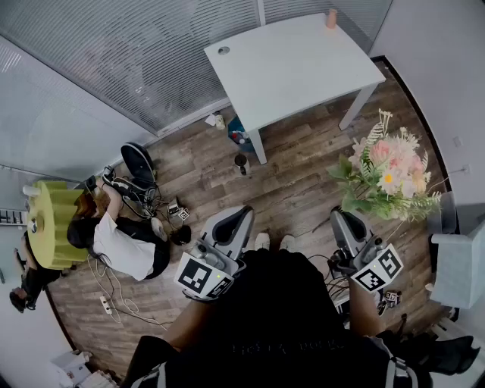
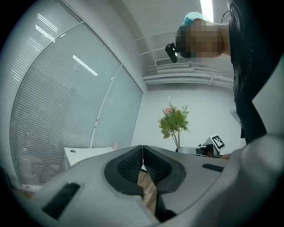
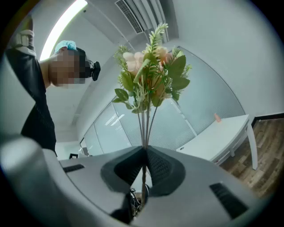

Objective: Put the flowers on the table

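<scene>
A bunch of pink, peach and white flowers (image 1: pixel 388 176) with green leaves stands upright in my right gripper (image 1: pixel 345 221), which is shut on the thin stems (image 3: pixel 144 128). The blooms (image 3: pixel 148 73) rise above the jaws in the right gripper view. My left gripper (image 1: pixel 241 220) is shut with nothing in it, held near my body. From the left gripper view the bouquet (image 2: pixel 174 122) shows to the right, beyond the jaws. The white table (image 1: pixel 292 64) stands ahead across the wooden floor, and it appears as the table (image 3: pixel 222 137) at the right of the right gripper view.
A small orange object (image 1: pixel 331 18) stands at the table's far edge. A seated person (image 1: pixel 121 242) and a yellow-green stool (image 1: pixel 53 223) are at the left among cables. A blue item (image 1: pixel 241 136) lies under the table. Glass walls with blinds (image 1: pixel 114 68) close the back.
</scene>
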